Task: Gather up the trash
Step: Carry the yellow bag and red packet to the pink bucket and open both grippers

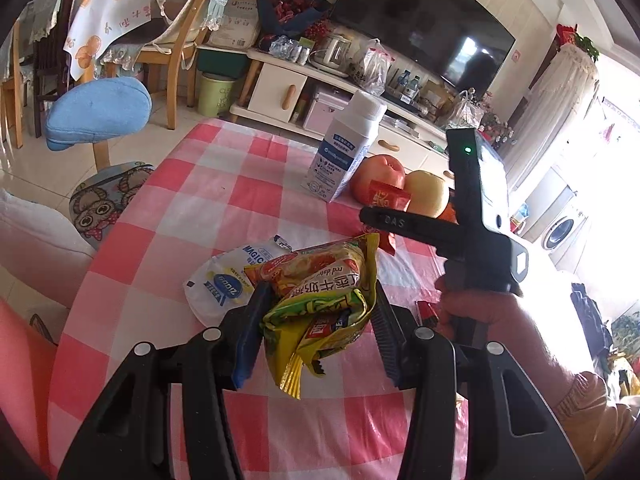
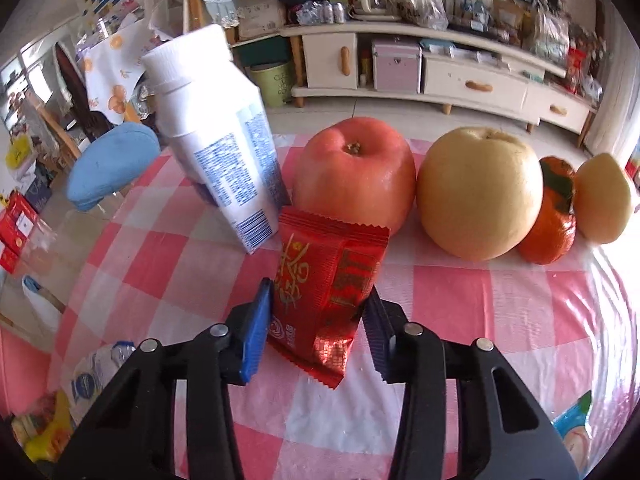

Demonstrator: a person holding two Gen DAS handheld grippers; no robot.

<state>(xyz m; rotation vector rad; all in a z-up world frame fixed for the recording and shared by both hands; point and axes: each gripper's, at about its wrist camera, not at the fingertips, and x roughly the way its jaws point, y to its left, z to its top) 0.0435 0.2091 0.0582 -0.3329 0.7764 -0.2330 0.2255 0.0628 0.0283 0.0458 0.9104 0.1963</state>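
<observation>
A left gripper (image 1: pixel 316 320) is clamped on a crumpled bundle of yellow-green and orange snack wrappers (image 1: pixel 320 296), held clear of a table (image 1: pixel 208 200) spread with a pink-and-white checked cloth. Just beyond the bundle, a flattened white pouch with blue print (image 1: pixel 224 280) lies on the cloth, toward the table's left edge. On the right, a person's hand (image 1: pixel 480 312) in a tan sleeve grips the handle of the right gripper (image 2: pixel 316 320), whose blue-padded fingers (image 2: pixel 254 332) press on both sides of a red foil packet (image 2: pixel 324 288) with gold lettering; the packet's lower corner hangs over the cloth below the fingers, and whether it touches the cloth cannot be told. Along the table's far edge, a row stands just behind the packet: a white carton with a screw cap (image 2: pixel 224 152), leaning to the left, then a red apple (image 2: pixel 356 172), a yellow pear (image 2: pixel 480 196), an orange persimmon (image 2: pixel 552 216) and a pale fruit (image 2: pixel 604 200) at the far-right corner, each just beside the next. At the table's near-right corner lies another printed wrapper (image 2: pixel 572 428). Beyond the table stand a cream television cabinet (image 2: pixel 440 68) and a blue-cushioned stool (image 1: pixel 100 112).
</observation>
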